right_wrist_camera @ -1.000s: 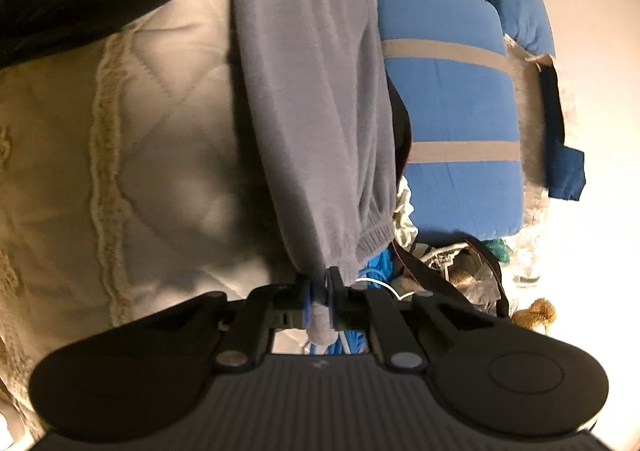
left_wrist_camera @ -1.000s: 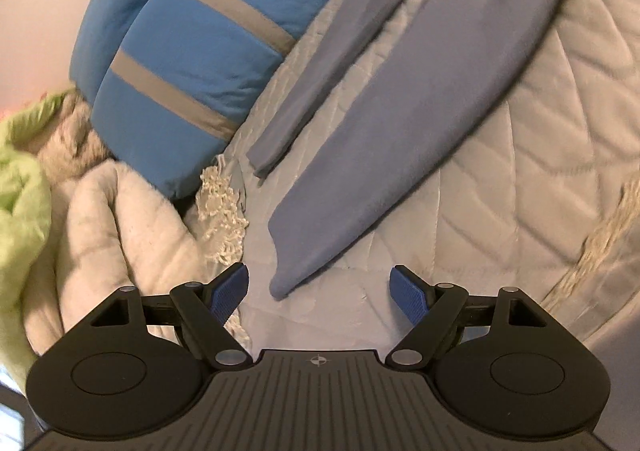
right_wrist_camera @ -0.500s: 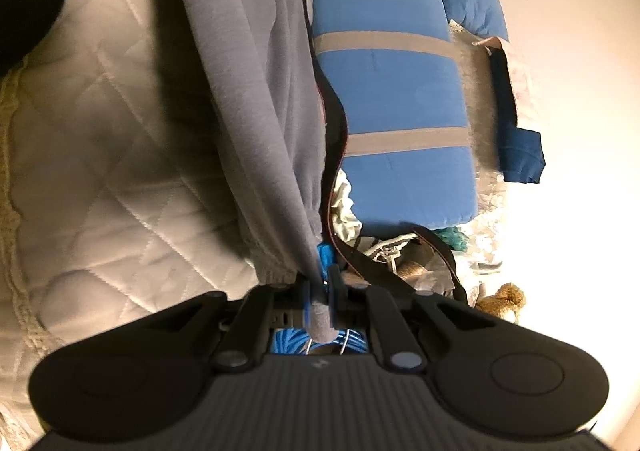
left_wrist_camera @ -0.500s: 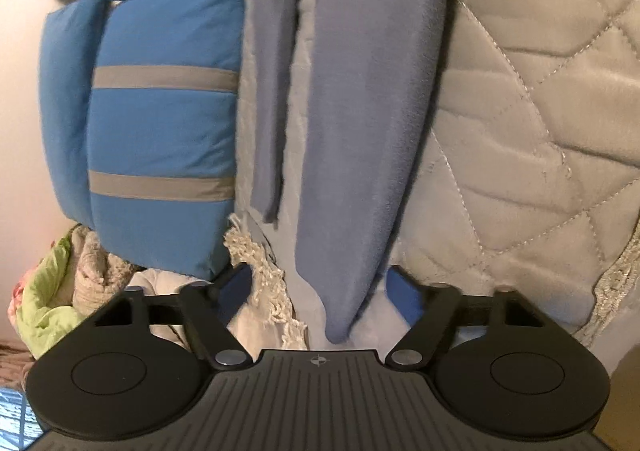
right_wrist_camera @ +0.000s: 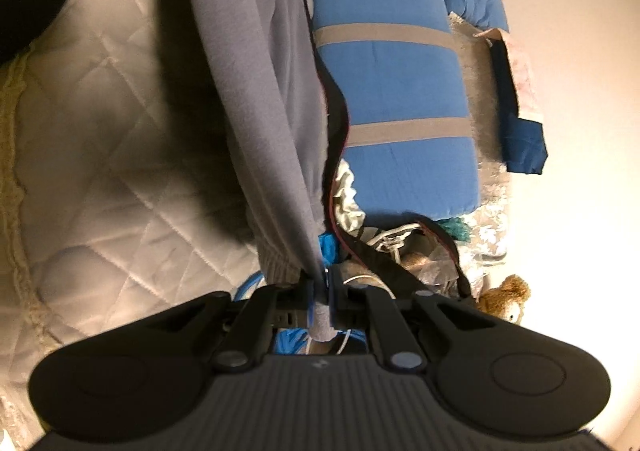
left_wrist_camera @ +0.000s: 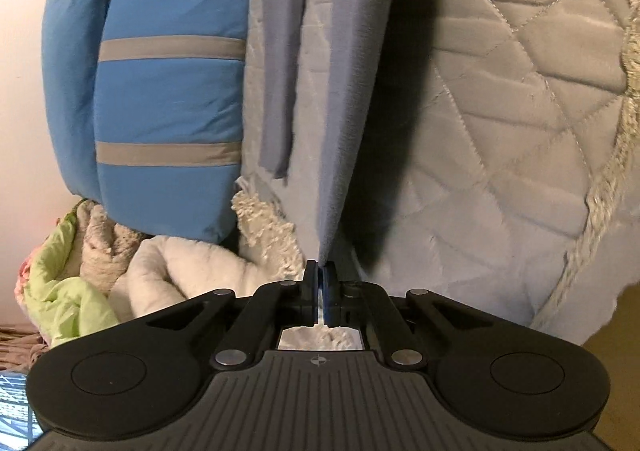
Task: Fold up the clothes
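A grey-blue garment stretches over the white quilted bed. My left gripper is shut on the pointed bottom corner of it. A narrower strip of the same cloth lies just to the left. In the right wrist view the garment hangs taut toward the camera, its ribbed cuff bunched at the left. My right gripper is shut on the cloth beside that cuff, and a tuft pokes through behind the fingers.
A blue pillow with grey stripes lies beside the garment. A cream blanket and green cloth are piled at the bed's edge. A dark strap, blue cable and a teddy bear sit near the right gripper.
My left gripper, open a second ago, swung into line with the garment's corner and has shut on it. The right gripper kept its hold and shifted slightly.
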### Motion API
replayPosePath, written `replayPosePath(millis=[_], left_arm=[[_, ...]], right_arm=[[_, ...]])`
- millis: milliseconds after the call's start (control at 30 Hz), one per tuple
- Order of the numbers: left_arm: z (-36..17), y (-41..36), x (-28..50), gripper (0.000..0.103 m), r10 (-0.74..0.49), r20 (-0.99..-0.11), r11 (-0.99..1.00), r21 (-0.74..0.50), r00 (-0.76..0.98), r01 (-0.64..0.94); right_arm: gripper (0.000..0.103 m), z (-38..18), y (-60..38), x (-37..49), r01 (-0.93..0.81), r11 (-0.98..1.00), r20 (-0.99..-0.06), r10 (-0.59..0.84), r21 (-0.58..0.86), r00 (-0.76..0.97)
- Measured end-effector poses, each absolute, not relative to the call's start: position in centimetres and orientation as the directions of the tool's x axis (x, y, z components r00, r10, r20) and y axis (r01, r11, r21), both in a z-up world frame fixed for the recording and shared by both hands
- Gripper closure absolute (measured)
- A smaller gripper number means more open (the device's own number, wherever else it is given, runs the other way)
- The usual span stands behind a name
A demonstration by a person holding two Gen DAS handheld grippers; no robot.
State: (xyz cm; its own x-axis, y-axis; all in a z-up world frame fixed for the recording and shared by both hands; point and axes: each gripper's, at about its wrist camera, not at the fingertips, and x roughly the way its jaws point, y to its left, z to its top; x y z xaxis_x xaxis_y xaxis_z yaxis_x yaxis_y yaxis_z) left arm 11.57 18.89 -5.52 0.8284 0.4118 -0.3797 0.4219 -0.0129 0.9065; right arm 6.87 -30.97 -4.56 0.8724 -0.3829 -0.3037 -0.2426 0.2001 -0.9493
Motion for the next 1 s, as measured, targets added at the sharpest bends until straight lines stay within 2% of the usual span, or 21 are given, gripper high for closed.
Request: replayPosePath(millis=[467, 633, 833, 867, 900, 967, 1000], left_arm=[[-6.2, 18.3, 10.2, 0.101, 0.414, -0.480, 0.086, 0.866, 0.773, 0.492], [-5.7, 18.1, 10.5, 0.100, 0.422, -0.493, 0.162, 0.866, 0.761, 0.472], [-6.5, 19.0, 10.9, 0.098, 0.480, -0.464, 0.113, 0.874, 0.745, 0.472], [-6.5, 19.3, 10.8, 0.097, 0.489, -0.463, 0.110, 0.873, 0.739, 0.475], [-6.4, 19.4, 10.7, 0.097, 0.495, -0.462, 0.112, 0.874, 0.736, 0.474], [-6.1, 19.8, 10.6, 0.095, 0.506, -0.460, 0.115, 0.874, 0.730, 0.472], [-5.9, 19.9, 10.5, 0.089, 0.511, -0.459, 0.116, 0.874, 0.726, 0.471]], right_arm=[[0.098, -6.7, -31.5, 4.8, -0.362, 0.211, -0.415, -0.346, -0.908, 0.841], [0.098, -8.1, -31.6, 4.2, -0.398, 0.207, -0.448, -0.342, -0.893, 0.826], [0.097, -9.2, -31.4, 4.2, -0.426, 0.208, -0.473, -0.353, -0.881, 0.807], [0.095, -9.2, -31.4, 4.2, -0.428, 0.214, -0.478, -0.354, -0.878, 0.804], [0.075, -9.2, -31.3, 4.2, -0.430, 0.219, -0.482, -0.354, -0.876, 0.801], [0.068, -9.1, -31.2, 4.1, -0.435, 0.231, -0.491, -0.355, -0.870, 0.795], [0.055, -9.0, -31.2, 4.1, -0.436, 0.238, -0.496, -0.356, -0.868, 0.792]])
